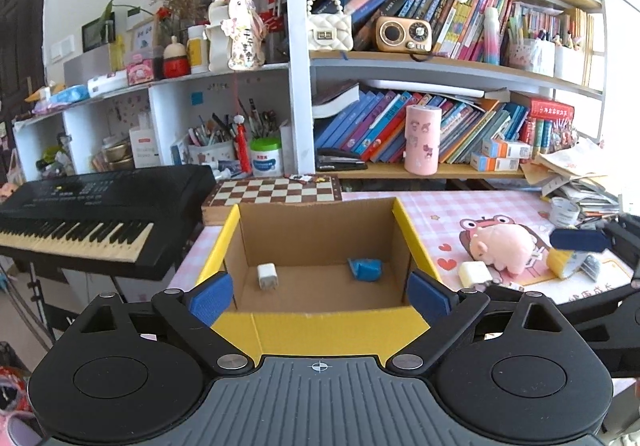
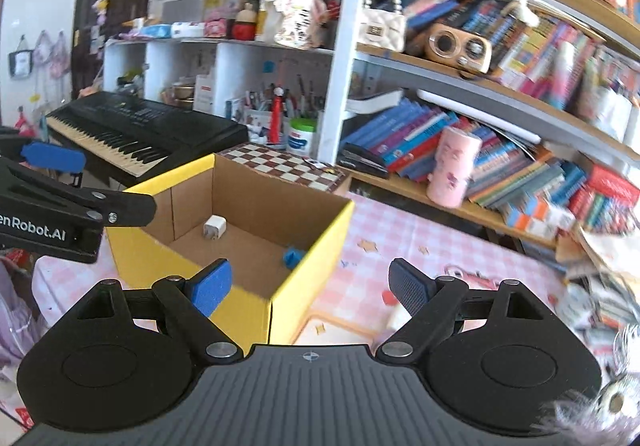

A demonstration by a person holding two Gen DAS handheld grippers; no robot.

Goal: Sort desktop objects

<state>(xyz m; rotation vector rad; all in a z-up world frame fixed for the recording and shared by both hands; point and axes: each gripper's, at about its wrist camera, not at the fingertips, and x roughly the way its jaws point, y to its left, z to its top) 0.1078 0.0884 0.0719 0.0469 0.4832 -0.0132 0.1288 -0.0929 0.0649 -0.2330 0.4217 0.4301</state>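
Observation:
A cardboard box (image 1: 416, 246) with yellow outer walls stands open on the pink checked desk mat. Inside it lie a white charger plug (image 1: 267, 276) and a small blue object (image 1: 365, 268). My left gripper (image 1: 320, 296) hovers at the box's near rim, open, nothing between its blue pads. To the right of the box lie a pink plush pig (image 1: 502, 246), a white block (image 1: 475, 273) and a yellow roll (image 1: 560, 262). In the right wrist view my right gripper (image 2: 310, 286) is open and empty over the box's (image 2: 312, 242) near right corner; the plug (image 2: 215, 226) and blue object (image 2: 293, 257) show inside.
A black keyboard (image 1: 92, 213) stands left of the box and a chessboard (image 1: 276, 191) behind it. Packed bookshelves with a pink cylinder (image 1: 422, 137) rise at the back. A pile of papers (image 1: 576, 181) crowds the desk's far right.

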